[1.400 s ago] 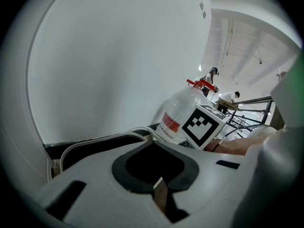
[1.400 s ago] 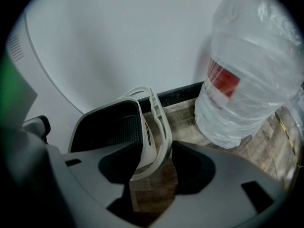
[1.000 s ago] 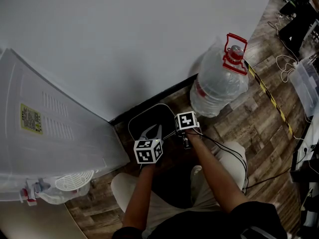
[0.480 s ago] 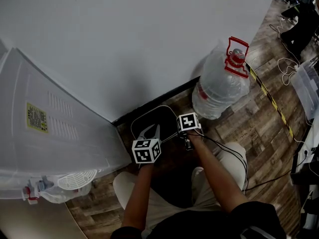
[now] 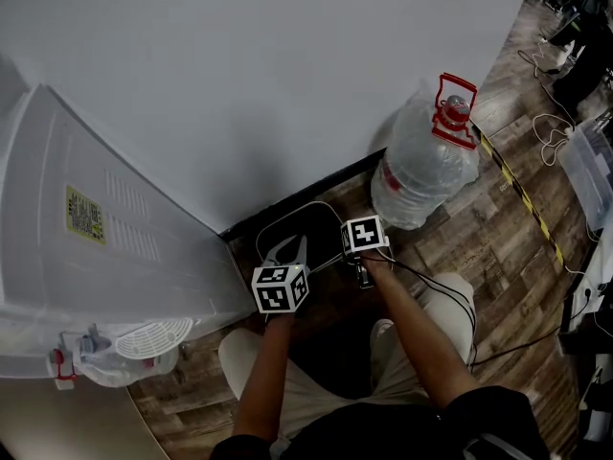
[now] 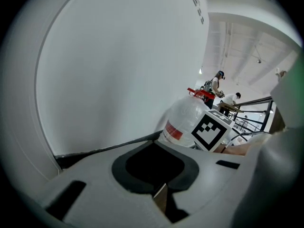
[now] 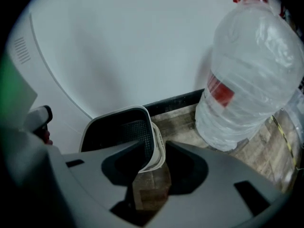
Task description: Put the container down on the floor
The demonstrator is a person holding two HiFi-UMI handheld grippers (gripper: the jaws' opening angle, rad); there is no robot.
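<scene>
The container (image 5: pixel 292 230), a dark tub with a white rim, stands on the wood floor against the baseboard. In the right gripper view its near corner rim (image 7: pixel 156 148) sits between the jaws of my right gripper (image 7: pixel 151 175), one jaw inside the tub and one outside. Those jaws are closing, and a thin gap still shows beside the rim. My left gripper (image 5: pixel 287 252) hovers over the tub's near edge. In its own view the left gripper (image 6: pixel 160 194) has its jaws drawn to a narrow slit with nothing in it.
A large clear water jug (image 5: pixel 426 161) with a red handle stands on the floor right of the tub, also filling the right gripper view as the jug (image 7: pixel 247 75). A white appliance (image 5: pixel 96 247) stands to the left. The white wall (image 5: pixel 287 75) rises behind. Cables (image 5: pixel 431 290) trail across the floor.
The head view has shifted a little. Both grippers stay at the container's near edge, the left one drifting slightly left. The container and jug have not moved.
</scene>
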